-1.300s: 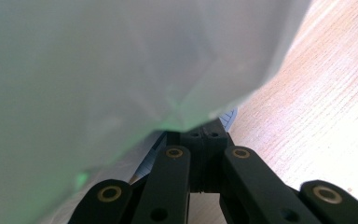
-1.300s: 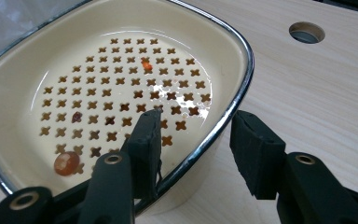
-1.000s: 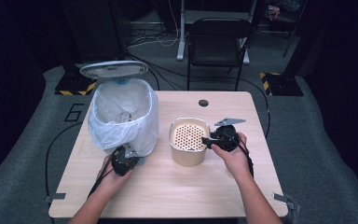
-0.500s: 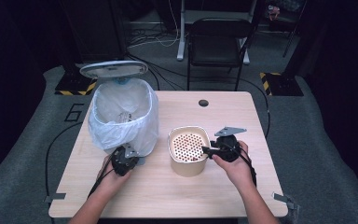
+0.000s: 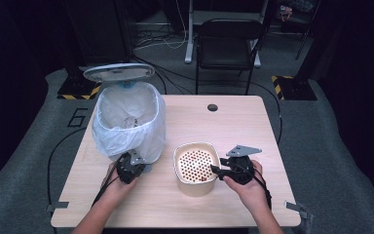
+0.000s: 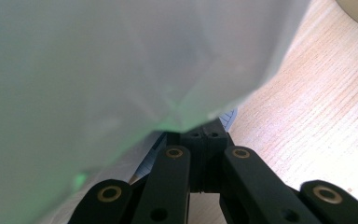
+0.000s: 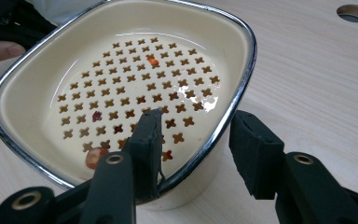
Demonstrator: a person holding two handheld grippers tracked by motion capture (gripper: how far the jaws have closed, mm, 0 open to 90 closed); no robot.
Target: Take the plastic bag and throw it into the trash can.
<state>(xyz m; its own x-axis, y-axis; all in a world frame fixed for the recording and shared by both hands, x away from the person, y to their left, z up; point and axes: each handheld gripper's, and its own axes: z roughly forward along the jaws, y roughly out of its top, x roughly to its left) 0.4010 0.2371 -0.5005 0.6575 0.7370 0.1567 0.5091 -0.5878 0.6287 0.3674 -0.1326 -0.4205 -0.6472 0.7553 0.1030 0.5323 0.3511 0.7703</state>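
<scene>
A cream container (image 5: 195, 188) with a perforated insert stands near the table's front, a few food bits (image 7: 95, 157) lying on the insert. My right gripper (image 5: 215, 170) straddles its right rim (image 7: 242, 79), one jaw inside and one outside. It is shut on the rim, which runs slantwise between the jaws; they have just eased open a little. To the left is a bin lined with a white bag (image 5: 129, 122), its lid (image 5: 119, 72) up. My left gripper (image 5: 139, 165) rests at the bag's base. Its jaws (image 6: 208, 133) are shut, and the bag (image 6: 121, 60) hangs over their tips.
The wooden table (image 5: 233, 126) has a round cable hole (image 5: 212, 107) near its far edge. A black chair (image 5: 229, 39) stands behind the table. Cables trail off the left side onto the grey floor.
My right gripper has drawn the cream container toward the table's front edge. The left gripper and the bin have stayed where they were.
</scene>
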